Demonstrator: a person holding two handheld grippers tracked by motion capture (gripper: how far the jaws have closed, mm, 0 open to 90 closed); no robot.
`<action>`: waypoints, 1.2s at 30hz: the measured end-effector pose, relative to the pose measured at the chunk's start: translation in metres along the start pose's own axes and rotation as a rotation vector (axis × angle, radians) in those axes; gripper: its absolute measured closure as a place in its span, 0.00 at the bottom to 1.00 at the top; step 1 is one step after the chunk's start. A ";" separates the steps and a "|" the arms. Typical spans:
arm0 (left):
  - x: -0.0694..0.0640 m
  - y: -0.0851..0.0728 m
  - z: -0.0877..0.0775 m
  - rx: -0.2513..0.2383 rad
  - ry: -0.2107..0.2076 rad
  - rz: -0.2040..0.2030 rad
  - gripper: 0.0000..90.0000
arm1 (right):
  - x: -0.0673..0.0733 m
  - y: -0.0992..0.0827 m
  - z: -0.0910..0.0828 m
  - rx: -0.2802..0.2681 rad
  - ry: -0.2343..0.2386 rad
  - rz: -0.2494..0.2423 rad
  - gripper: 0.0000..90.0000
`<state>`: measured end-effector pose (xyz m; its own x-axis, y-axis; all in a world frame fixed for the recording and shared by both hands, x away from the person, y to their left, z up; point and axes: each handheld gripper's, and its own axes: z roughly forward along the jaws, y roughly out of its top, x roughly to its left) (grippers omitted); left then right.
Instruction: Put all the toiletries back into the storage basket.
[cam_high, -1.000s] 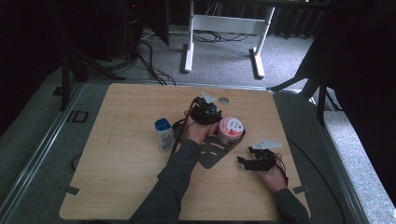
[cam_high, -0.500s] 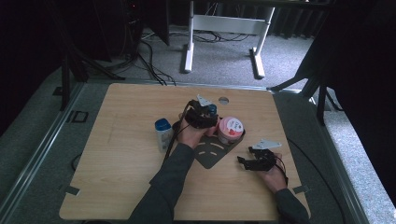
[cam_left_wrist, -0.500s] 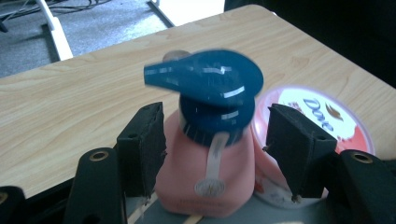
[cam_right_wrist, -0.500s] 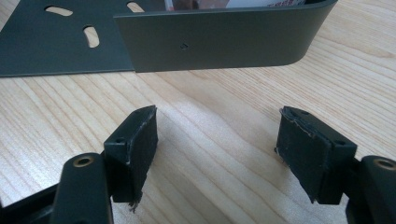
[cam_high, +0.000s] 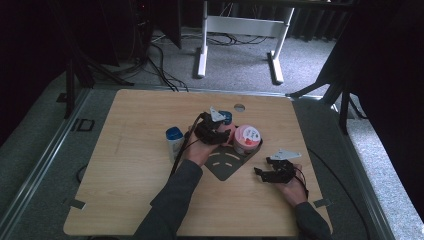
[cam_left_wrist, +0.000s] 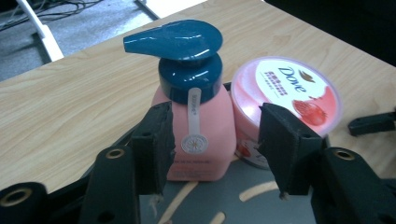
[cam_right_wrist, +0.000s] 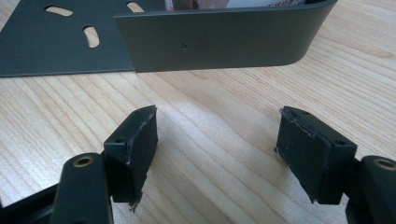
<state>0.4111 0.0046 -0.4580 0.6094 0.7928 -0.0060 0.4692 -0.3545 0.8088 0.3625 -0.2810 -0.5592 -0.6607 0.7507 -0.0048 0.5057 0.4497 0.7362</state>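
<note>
A pink pump bottle (cam_left_wrist: 196, 126) with a dark blue pump head (cam_high: 226, 118) stands on the dark grey slotted tray (cam_high: 225, 166). Beside it stands a pink Dove jar (cam_high: 247, 138) (cam_left_wrist: 287, 93). My left gripper (cam_high: 214, 131) (cam_left_wrist: 217, 140) points at the bottle, which is between its jaws. Those jaws have just been closing; the right-hand pad (cam_left_wrist: 280, 144) is still clear of the bottle, so the gripper is open. My right gripper (cam_high: 270, 172) (cam_right_wrist: 217, 140) rests open over bare wood just in front of the tray's upright wall (cam_right_wrist: 219, 42), nothing between its jaws.
A white bottle with a blue cap (cam_high: 174, 141) stands on the table left of my left hand. A round hole (cam_high: 239, 107) sits in the tabletop behind the bottle. White table legs (cam_high: 202, 40) and cables lie on the floor beyond the far edge.
My left gripper has drawn back a little toward the near left, so the bottle's blue pump head now shows beyond it. The right hand has kept still.
</note>
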 end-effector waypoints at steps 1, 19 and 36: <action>0.000 -0.001 -0.002 0.000 -0.004 0.004 0.52 | 0.000 0.000 0.000 0.000 0.000 0.000 0.32; 0.000 -0.023 -0.033 0.010 -0.066 0.011 0.51 | 0.000 0.000 0.000 0.000 0.001 0.002 0.32; 0.003 -0.043 -0.057 0.026 -0.107 0.068 0.51 | 0.000 0.000 0.000 0.000 0.002 0.002 0.32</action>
<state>0.3565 0.0505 -0.4589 0.7047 0.7093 -0.0154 0.4401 -0.4200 0.7937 0.3625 -0.2809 -0.5592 -0.6608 0.7506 -0.0026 0.5065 0.4485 0.7364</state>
